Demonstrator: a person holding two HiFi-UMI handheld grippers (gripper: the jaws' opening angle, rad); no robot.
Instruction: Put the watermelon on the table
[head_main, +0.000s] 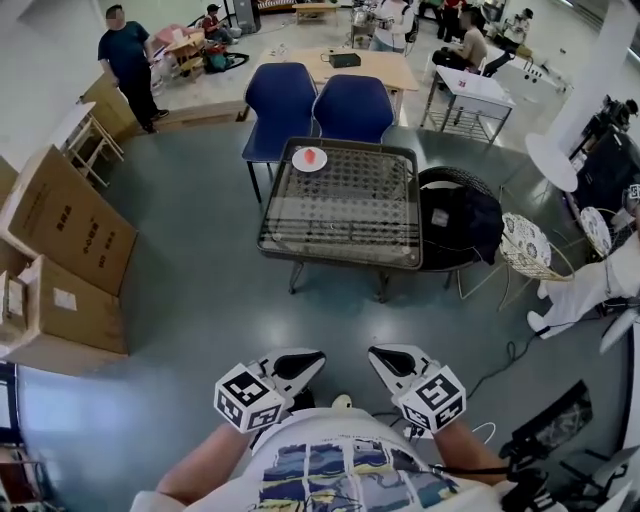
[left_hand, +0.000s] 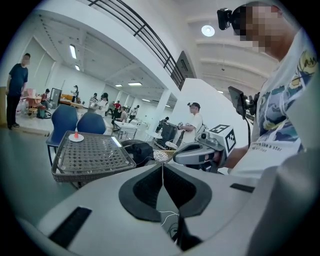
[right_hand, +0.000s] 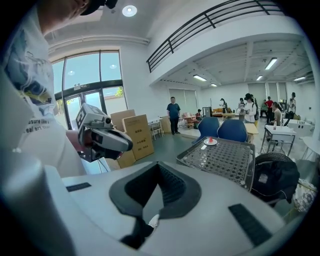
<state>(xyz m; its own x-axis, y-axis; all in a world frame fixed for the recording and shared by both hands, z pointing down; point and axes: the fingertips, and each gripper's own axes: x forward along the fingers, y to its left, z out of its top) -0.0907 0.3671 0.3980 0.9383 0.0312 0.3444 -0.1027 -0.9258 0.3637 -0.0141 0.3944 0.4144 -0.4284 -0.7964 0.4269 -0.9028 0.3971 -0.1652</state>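
A red watermelon slice (head_main: 309, 156) lies on a small white plate (head_main: 310, 165) at the far edge of the low wicker-framed table (head_main: 340, 245). Both grippers are held close to my body, well short of the table. My left gripper (head_main: 304, 360) and my right gripper (head_main: 386, 358) are both shut with nothing between the jaws. In the left gripper view the pads meet in front of the gripper (left_hand: 162, 169); the table (left_hand: 90, 165) and the slice (left_hand: 76, 135) are far off at the left. From the right gripper (right_hand: 159, 167) the table (right_hand: 220, 167) and slice (right_hand: 210, 140) show to the right.
Two blue chairs (head_main: 315, 100) stand behind the table. Beside its right end is a round chair with a black bag (head_main: 460, 225). Cardboard boxes (head_main: 65, 235) line the left side. A person (head_main: 128, 60) stands at the far left. Cables (head_main: 500, 360) lie on the floor.
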